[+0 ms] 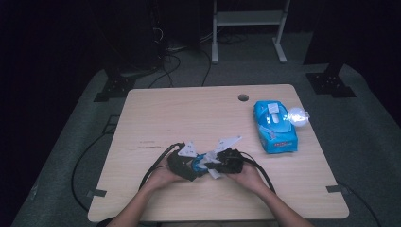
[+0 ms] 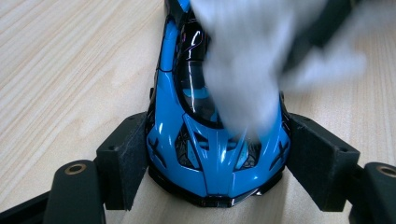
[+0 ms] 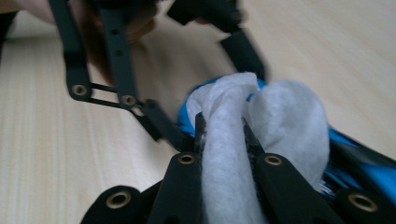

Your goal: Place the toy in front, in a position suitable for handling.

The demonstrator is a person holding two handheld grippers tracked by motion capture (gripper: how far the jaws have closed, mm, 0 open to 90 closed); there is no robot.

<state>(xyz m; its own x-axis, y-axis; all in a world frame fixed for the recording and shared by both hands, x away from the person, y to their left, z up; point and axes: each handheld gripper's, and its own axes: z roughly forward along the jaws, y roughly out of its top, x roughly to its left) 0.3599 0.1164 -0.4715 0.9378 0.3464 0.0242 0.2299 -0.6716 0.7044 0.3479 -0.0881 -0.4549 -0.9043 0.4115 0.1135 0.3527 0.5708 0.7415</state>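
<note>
sitting on the tabletop (image 1: 156, 113) near the middle of its near edge, a blue toy car (image 2: 210, 154) is pinched at its nose between the fingers of the left gripper (image 2: 215, 163), pads touching both flanks. a white wipe (image 3: 243, 140) lies over the car's windshield and roof, blurred in the left gripper view. the right gripper (image 3: 224, 130) has its fingers pressed together on the wipe, which bunches out past the tips and touches the car body. in the high view the left gripper (image 1: 182, 163) and right gripper (image 1: 227, 161) meet tip to tip, a hand behind each, cables trailing toward the near edge. a blue wipes pack (image 1: 274, 125) lies well apart near the right edge, crumpled clear wrap (image 1: 299, 115) just beside it. a round hole (image 1: 243, 98) sits near the far edge.
</note>
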